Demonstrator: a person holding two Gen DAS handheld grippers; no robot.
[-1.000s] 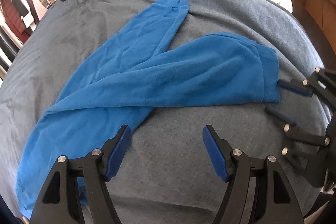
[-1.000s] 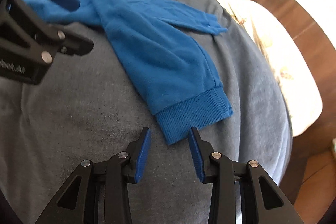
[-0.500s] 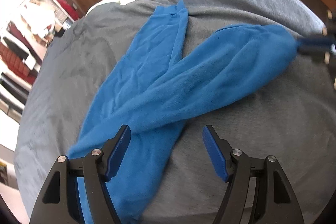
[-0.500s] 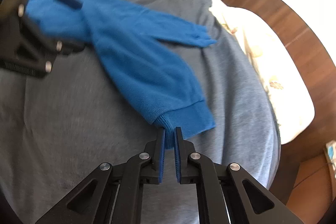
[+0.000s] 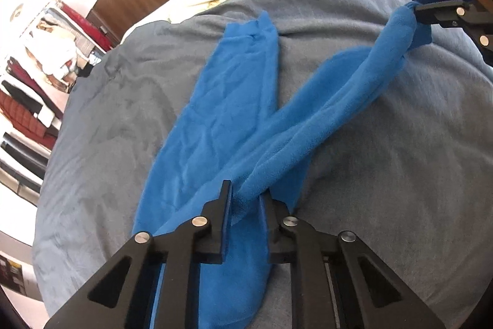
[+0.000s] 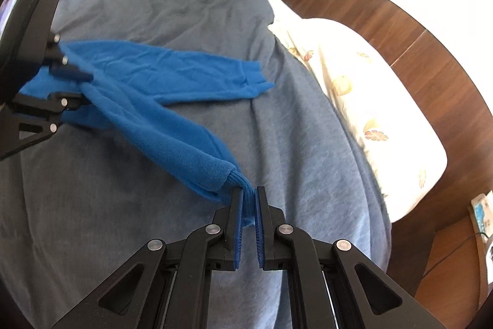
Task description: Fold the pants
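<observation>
Blue fleece pants [image 5: 215, 119] lie on a grey bedcover [image 5: 400, 159]. One leg [image 5: 234, 88] lies flat, its cuff toward the pillow. The other leg [image 5: 323, 119] is lifted and stretched between both grippers. My left gripper [image 5: 246, 199] is shut on this leg near the crotch; it also shows in the right wrist view [image 6: 77, 88]. My right gripper [image 6: 248, 202] is shut on the ribbed cuff [image 6: 243, 187]; it also shows in the left wrist view [image 5: 437, 5]. The flat leg shows in the right wrist view [image 6: 185, 76].
A cream patterned pillow [image 6: 369, 100] lies at the head of the bed against a dark wooden headboard [image 6: 385, 14]. Hanging clothes [image 5: 37, 67] line a rack beyond the bed's far side. A wooden nightstand [image 6: 456, 261] stands beside the bed.
My left gripper moved forward and closed on the pants near the crotch. My right gripper, shut on the cuff, lifted it, so the leg now hangs bunched between the grippers.
</observation>
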